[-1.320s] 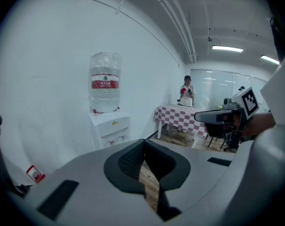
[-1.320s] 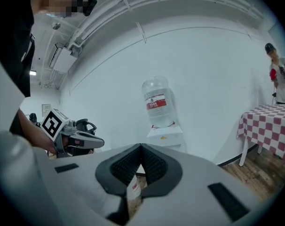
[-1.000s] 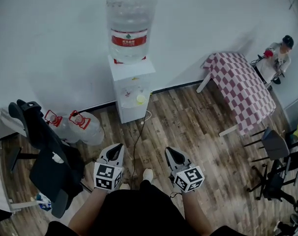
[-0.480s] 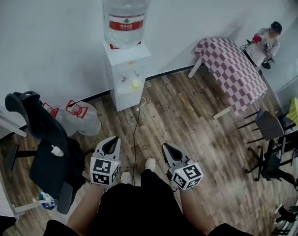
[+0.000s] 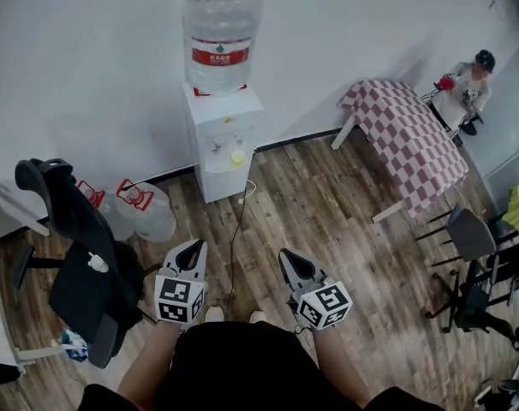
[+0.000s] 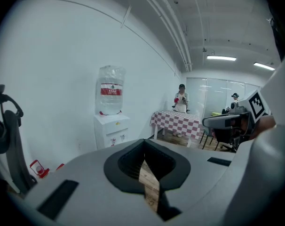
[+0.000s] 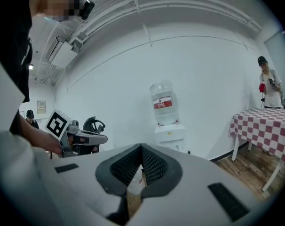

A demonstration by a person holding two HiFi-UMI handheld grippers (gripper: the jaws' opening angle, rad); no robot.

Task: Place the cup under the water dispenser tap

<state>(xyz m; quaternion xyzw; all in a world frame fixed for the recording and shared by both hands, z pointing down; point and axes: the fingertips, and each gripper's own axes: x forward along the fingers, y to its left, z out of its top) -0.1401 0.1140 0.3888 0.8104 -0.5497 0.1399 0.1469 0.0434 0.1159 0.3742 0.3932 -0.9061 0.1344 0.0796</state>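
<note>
Head view has the left gripper [image 5: 196, 248] and right gripper [image 5: 287, 257] side by side above the wooden floor [image 5: 328, 212], well apart from the water dispenser [image 5: 221, 135] at the wall; both claws are pinched together at the tips and grip nothing; a small yellow cup [image 5: 237, 156] sits in the dispenser's recess beneath the taps; a pale shape shows behind the right claw's tips, too unclear to name.

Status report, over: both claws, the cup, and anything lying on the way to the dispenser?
Left claw shut, empty; right claw shut, empty. Yellow cup sits in dispenser recess, ahead. Cable on floor between.
</note>
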